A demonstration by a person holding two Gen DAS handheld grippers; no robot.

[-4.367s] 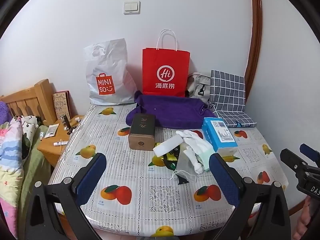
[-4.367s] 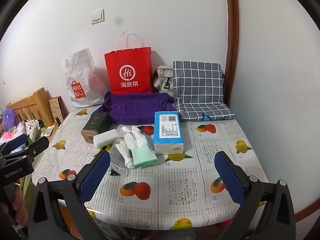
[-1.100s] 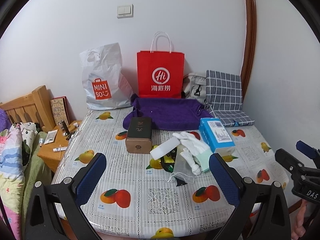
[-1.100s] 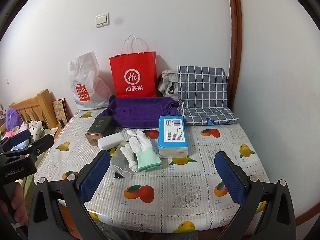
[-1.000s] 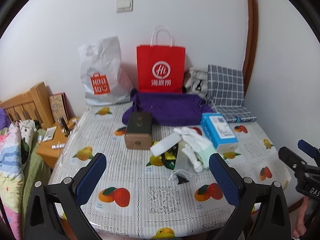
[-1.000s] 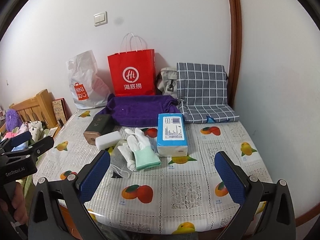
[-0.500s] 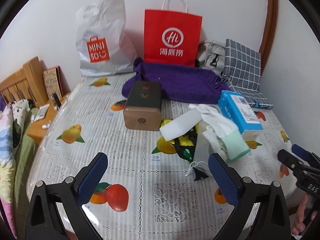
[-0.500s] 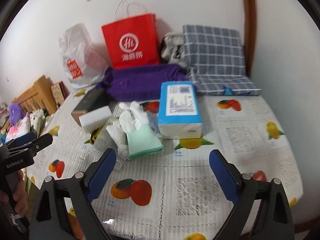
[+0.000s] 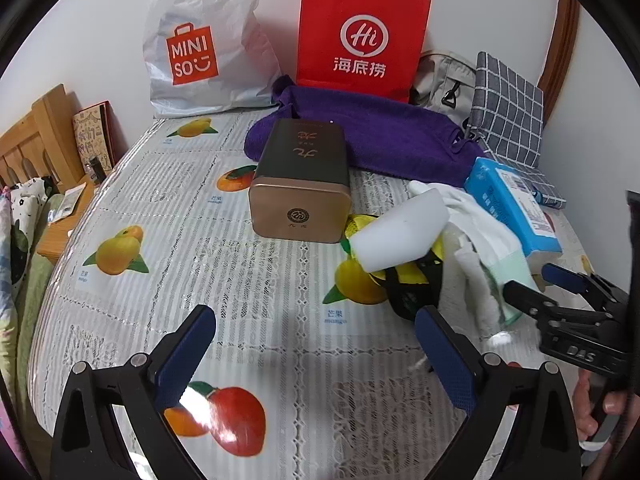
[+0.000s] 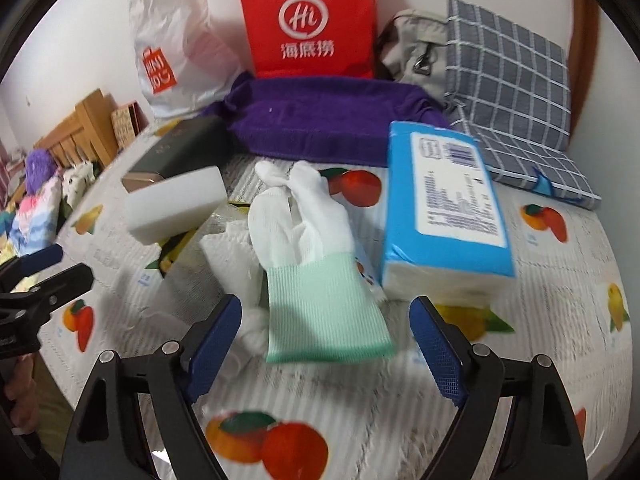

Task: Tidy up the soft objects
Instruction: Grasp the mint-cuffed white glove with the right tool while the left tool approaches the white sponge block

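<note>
A: What colours are showing on the table?
B: Its cloth is showing white and grey lace squares with orange and yellow fruit.
A: And at twelve o'clock?
B: A red bag is standing by a purple towel.
A: The glove?
B: White with a mint green cuff, beside a blue tissue pack.

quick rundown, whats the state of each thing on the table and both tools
right tool: open, glove cuff between its fingers, untouched
left tool: open, empty
glove: flat, on crumpled white cloth
sponge block: propped up, tilted
tissue pack: sealed, flat
tin: closed, on its side
red bag: upright
</note>
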